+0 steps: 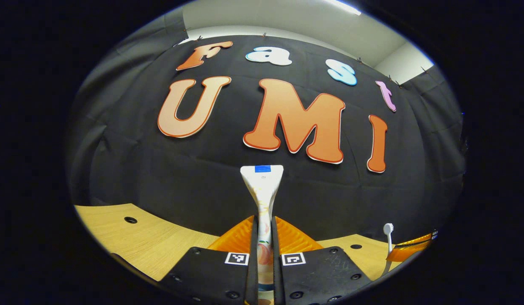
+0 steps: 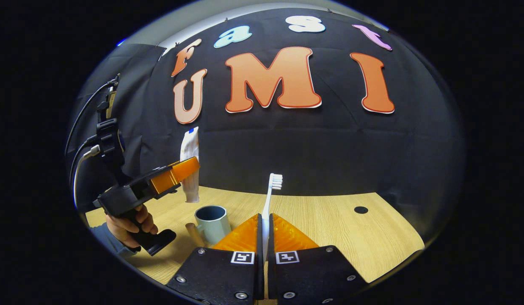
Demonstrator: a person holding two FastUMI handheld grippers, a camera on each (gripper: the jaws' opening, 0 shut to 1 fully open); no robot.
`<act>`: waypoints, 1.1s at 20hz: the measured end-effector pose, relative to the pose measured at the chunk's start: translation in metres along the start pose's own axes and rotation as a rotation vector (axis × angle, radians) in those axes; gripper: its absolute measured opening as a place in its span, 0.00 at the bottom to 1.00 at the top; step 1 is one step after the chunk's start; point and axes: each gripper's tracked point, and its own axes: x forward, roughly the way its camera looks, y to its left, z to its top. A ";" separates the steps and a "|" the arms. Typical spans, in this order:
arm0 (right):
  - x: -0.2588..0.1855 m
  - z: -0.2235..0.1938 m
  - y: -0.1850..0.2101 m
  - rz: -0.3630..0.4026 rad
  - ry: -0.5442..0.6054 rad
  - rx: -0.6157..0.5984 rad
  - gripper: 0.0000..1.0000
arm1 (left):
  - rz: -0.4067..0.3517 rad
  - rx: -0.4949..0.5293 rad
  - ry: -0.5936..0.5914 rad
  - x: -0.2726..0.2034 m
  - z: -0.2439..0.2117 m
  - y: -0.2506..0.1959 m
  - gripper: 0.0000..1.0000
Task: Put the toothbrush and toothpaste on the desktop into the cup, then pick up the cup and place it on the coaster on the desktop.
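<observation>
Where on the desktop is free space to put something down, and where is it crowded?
Free: the bare desktop right of the toothbrush, around the round hole. Crowded: the left side, where the cup, the toothpaste and the left gripper come together.

Light wooden desktop [image 2: 329, 224], cup [image 2: 212, 222] standing on it

In the left gripper view the left gripper [image 1: 264, 254] points level and forward, its two fingers drawn nearly together — both pressing on the toothpaste tube [image 1: 262, 186], held upright. In the right gripper view the right gripper [image 2: 264, 241] is likewise closed, clamping the toothbrush [image 2: 270, 195] upright. Off to its left, a hand [image 2: 128, 226] grips the left gripper's handle, raised above the desktop.
</observation>
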 end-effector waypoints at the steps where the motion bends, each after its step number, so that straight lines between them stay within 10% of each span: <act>1: 0.004 0.000 0.001 0.002 0.000 -0.003 0.04 | -0.006 -0.005 0.004 0.004 -0.005 -0.002 0.13; 22: 0.021 -0.009 0.005 0.023 0.010 0.007 0.04 | 0.067 -0.046 0.213 0.008 -0.100 0.013 0.14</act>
